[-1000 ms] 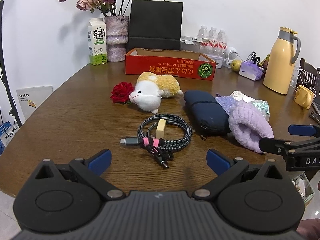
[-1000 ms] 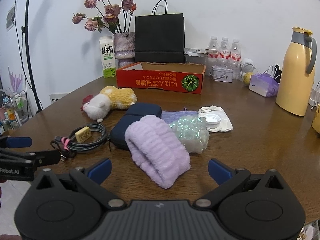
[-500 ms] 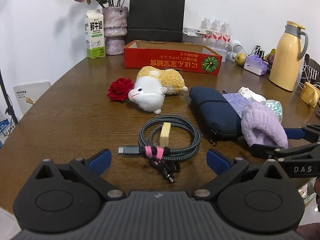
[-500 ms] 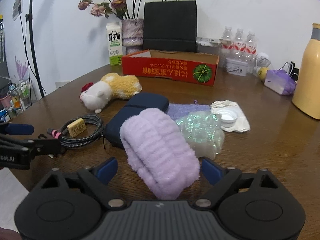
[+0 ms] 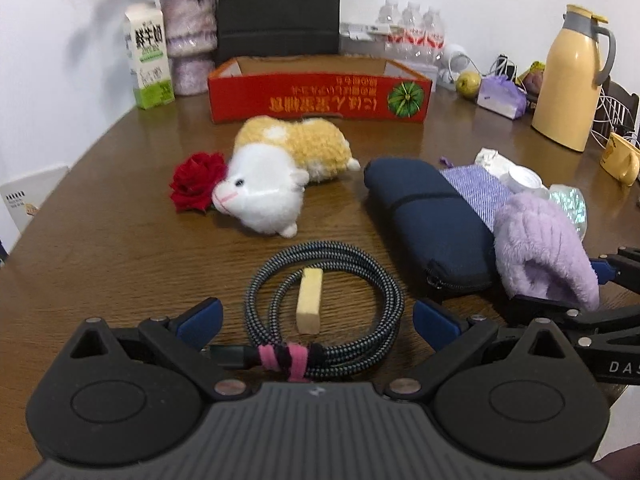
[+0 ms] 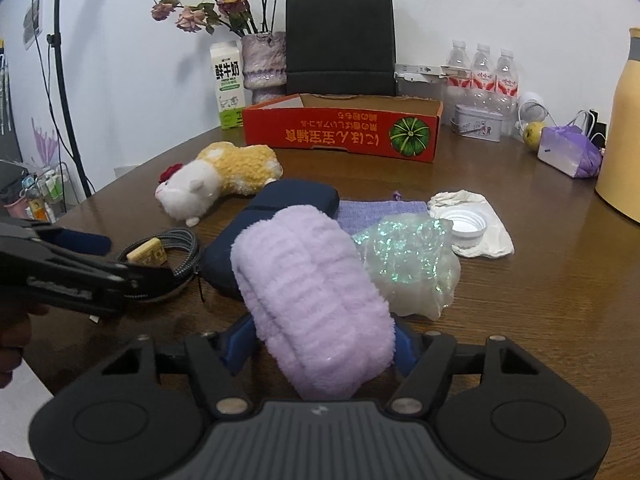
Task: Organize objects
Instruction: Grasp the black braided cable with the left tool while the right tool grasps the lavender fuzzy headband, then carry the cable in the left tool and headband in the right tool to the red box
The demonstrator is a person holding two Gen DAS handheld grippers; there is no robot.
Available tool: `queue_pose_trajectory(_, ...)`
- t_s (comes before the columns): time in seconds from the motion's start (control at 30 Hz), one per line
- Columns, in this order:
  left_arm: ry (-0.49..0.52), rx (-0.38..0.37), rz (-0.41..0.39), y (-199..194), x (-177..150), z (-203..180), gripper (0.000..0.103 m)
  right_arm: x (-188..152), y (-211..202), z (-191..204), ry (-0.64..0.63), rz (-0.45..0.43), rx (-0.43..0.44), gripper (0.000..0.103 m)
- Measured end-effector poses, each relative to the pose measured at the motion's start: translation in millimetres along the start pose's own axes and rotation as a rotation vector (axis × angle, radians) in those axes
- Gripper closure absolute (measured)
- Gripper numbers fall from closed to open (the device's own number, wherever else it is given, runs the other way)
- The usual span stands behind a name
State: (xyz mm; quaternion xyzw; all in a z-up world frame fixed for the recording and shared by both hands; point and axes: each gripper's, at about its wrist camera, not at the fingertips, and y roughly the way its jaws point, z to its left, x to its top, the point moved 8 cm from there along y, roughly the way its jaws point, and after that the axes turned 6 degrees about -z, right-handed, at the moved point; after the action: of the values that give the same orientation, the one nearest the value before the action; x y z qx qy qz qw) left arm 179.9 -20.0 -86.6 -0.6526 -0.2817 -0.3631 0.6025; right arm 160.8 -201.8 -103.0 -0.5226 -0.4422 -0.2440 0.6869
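Note:
My left gripper (image 5: 316,318) is open, its blue fingertips on either side of a coiled braided cable (image 5: 326,300) with a pink tie and a small yellow block (image 5: 309,301) inside the coil. My right gripper (image 6: 322,346) has closed onto a fluffy lilac roll (image 6: 312,296), which also shows in the left wrist view (image 5: 540,248). A navy pouch (image 5: 424,224) lies under the roll. A plush hamster (image 5: 280,176) and a red rose (image 5: 194,186) lie beyond the cable. The red cardboard box (image 5: 320,94) stands open at the back.
An iridescent bag (image 6: 408,256), lilac cloth (image 6: 380,210) and white cap on a white rag (image 6: 468,228) lie right of the roll. Milk carton (image 5: 148,68), vase (image 5: 190,40), black paper bag (image 6: 340,40), water bottles (image 6: 484,76) and yellow thermos (image 5: 572,80) line the back.
Both grippers moved forward and down. The left now straddles the cable coil. The right closed in from open until its fingertips press the lilac roll.

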Motion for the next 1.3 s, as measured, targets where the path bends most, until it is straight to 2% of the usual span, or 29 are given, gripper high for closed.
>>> queue_pose_trajectory(0.2, -0.01, 0.023, 0.004, 8.9, -2.3, 3.9, 0.0, 2.0, 2.4, 1.0, 0.001, -0.007, 0.014, 0.044)
queue_pose_trajectory(0.4, -0.017, 0.044, 0.001, 9.6, -2.8, 2.9, 0.001, 1.4, 2.0, 1.8, -0.003, -0.014, 0.017, 0.046)
queue_pose_trajectory(0.43, -0.019, 0.047, -0.004, 8.5, -2.9, 2.8, 0.002, 1.5, 1.8, 1.8, -0.001, -0.016, 0.02, 0.047)
queue_pose_trajectory(0.47, -0.018, 0.048, -0.012, 7.0, -2.6, 2.5, 0.011, 1.7, 1.7, 1.5, 0.0, -0.017, 0.022, 0.049)
queue_pose_trajectory(0.5, -0.014, 0.052, -0.024, 5.0, -1.9, 2.3, 0.012, 1.9, 1.5, 1.7, 0.0, -0.017, 0.025, 0.05)
queue_pose_trajectory(0.77, -0.022, 0.062, -0.044, -2.4, -2.8, 3.1, 0.014, 2.8, -3.0, 3.8, 0.012, -0.034, 0.043, 0.066)
queue_pose_trajectory(1.3, -0.029, 0.074, -0.153, -42.7, 12.2, 3.6, 0.015, 17.6, -31.3, 12.6, -0.009, -0.121, 0.047, 0.069)
